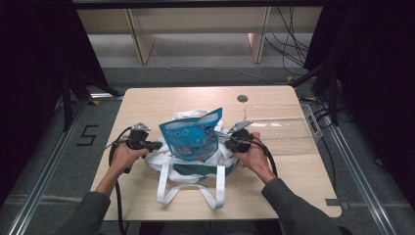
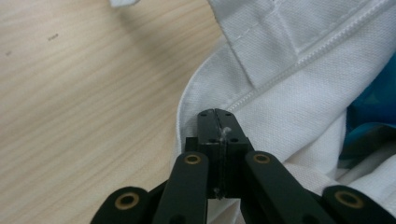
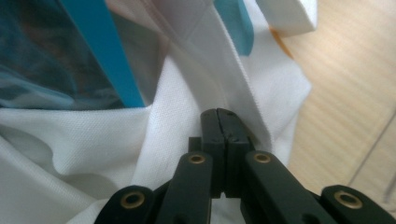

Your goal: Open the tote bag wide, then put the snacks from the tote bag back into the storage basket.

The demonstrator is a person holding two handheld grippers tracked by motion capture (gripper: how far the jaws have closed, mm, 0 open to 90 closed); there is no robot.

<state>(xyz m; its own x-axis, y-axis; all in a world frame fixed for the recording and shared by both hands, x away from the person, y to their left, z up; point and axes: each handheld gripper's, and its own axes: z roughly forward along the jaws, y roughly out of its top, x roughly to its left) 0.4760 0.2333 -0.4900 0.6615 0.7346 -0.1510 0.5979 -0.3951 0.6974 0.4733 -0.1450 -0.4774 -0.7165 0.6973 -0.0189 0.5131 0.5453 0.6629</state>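
Light wood desk [image 1: 147, 105], rounded corners, round cable hole [image 1: 242, 98] at far side. Dark room; grey floor, pale shelving [image 1: 195, 29] beyond desk, cables [image 1: 293, 44] on floor.

White tote bag [image 1: 195, 161] at desk centre, straps [image 1: 166, 188] trailing toward near edge. Blue snack pouch [image 1: 192, 137] standing in bag mouth. Clear plastic sheet [image 1: 284, 129] right of bag.

Left hand-held gripper [image 2: 215, 122]: jaws pressed together, pinching bag's left rim. Right hand-held gripper [image 3: 218, 122]: jaws pressed together, pinching bag's right rim. Pouch between grippers.

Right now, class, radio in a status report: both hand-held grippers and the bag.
Left hand-held gripper shut on white tote bag rim. Right hand-held gripper shut on opposite rim. Blue pouch standing inside. Nothing in the way.
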